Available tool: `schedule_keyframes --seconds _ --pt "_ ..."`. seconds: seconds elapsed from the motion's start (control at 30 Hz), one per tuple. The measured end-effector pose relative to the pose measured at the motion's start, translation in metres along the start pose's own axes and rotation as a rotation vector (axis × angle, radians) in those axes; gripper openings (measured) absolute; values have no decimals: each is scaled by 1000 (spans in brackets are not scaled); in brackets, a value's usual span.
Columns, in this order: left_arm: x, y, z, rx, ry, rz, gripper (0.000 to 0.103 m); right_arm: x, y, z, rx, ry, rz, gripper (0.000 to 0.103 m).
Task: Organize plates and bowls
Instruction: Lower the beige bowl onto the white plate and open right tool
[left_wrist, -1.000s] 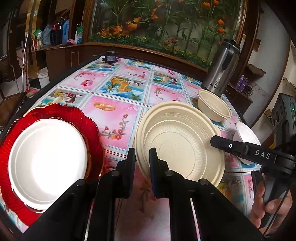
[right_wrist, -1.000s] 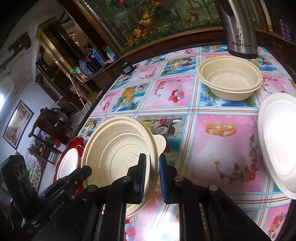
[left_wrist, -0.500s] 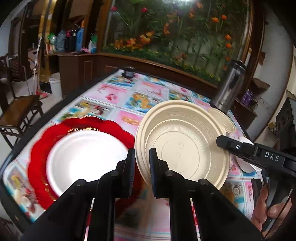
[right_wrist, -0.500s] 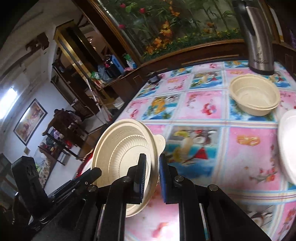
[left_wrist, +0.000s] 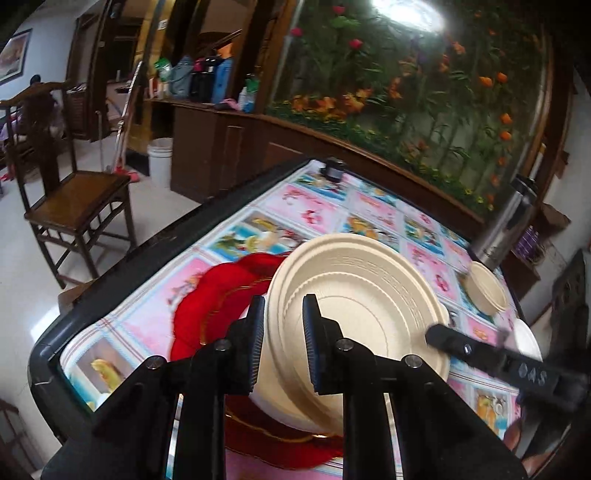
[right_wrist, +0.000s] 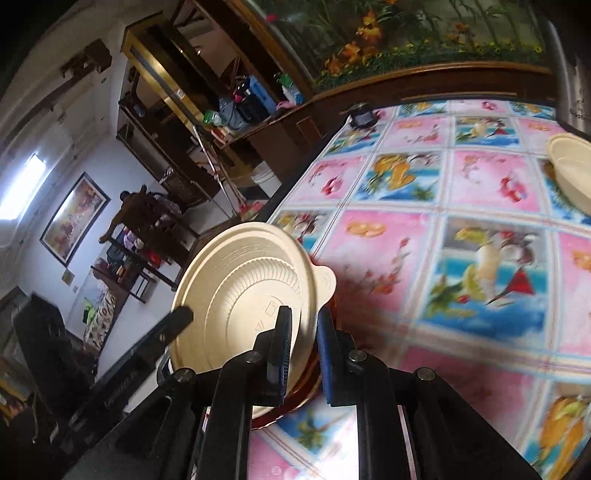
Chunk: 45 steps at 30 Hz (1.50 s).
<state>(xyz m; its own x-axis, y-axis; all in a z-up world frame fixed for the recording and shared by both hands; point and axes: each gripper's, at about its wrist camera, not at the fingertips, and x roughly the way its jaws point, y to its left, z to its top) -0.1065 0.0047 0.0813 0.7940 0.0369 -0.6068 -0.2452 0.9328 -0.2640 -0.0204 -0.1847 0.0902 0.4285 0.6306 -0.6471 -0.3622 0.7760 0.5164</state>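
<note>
We hold the beige plate (left_wrist: 354, 325) between both tools, lifted off the tablecloth and tipped so its ribbed underside faces the cameras. In the left wrist view it fills the centre of the frame, its face tilted toward the upper right, and it hangs over the red platter (left_wrist: 207, 310), which lies flat on the table (left_wrist: 147, 258) at centre left. Our left gripper (left_wrist: 282, 347) is clenched on the plate's near rim at the lower centre, one finger on each side of the edge. The right tool's finger (left_wrist: 480, 350) comes in from the right edge of that frame and reaches the plate's rim on the far side. In the right wrist view the beige plate (right_wrist: 243, 295) sits at centre left, its small tab handle pointing to the upper right, and our right gripper (right_wrist: 303, 354) grasps its lower right edge, jaws closed on the rim. The left tool's finger (right_wrist: 162, 332) meets the plate at its left edge there. A beige bowl (left_wrist: 485, 291) stands upright on the cloth at the right of the left view, near a steel flask (left_wrist: 509, 225); in the right view the beige bowl (right_wrist: 572, 170) shows at the right edge. A white plate (left_wrist: 528, 339) lies flat at the right, partly hidden.
</note>
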Motion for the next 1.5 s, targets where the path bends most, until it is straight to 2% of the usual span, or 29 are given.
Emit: schedule_keyframes --seconds 0.4,1.3,1.37,1.43,1.5 --pt "23 23 -3 -64 24 26 17 32 10 -20 -12 52 15 15" --pt "13 25 -2 -84 23 7 17 30 6 -19 6 58 65 19" --pt "11 24 -2 -77 16 17 17 30 7 -19 6 64 69 23" --pt "9 23 -2 -74 10 27 22 28 6 -19 8 57 68 24" --pt "6 24 -3 -75 2 37 35 25 5 -18 6 48 67 24"
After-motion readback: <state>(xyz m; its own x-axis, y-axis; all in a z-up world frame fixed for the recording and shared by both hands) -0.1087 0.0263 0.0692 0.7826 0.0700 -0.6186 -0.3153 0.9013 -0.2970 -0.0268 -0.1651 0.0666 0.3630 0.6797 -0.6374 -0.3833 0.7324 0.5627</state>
